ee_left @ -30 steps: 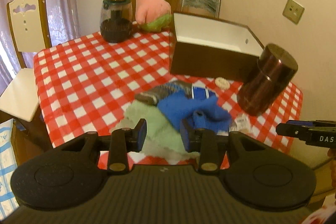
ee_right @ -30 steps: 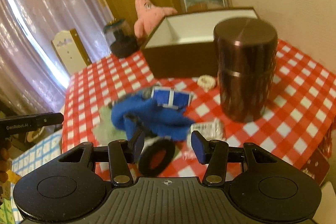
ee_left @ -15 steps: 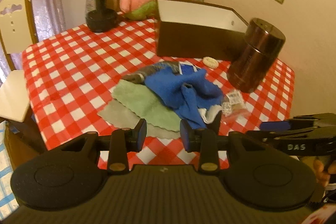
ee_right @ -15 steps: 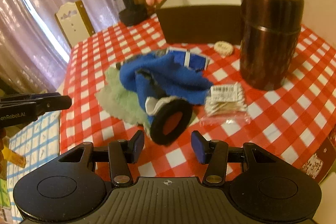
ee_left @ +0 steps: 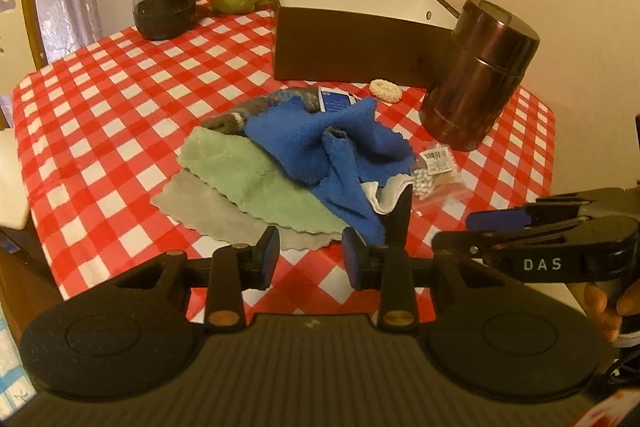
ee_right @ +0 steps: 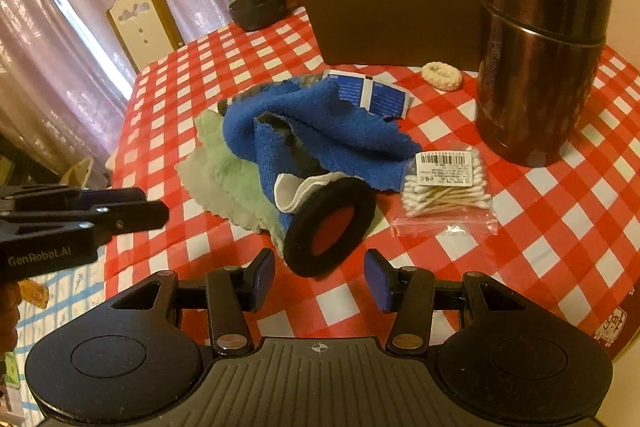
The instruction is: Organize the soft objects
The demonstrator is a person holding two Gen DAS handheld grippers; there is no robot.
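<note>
Checkered worktop, brown box at far side. Mid-worktop: blue towel heaped over green cloth and grey cloth; black ring, perhaps a hair band, at near edge. Left gripper, right gripper: fingers spread, nothing between.

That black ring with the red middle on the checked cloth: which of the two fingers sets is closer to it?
Right. The right gripper hovers just in front of the black ring, fingers open. The left gripper is off to its side, over the green cloth.
</note>
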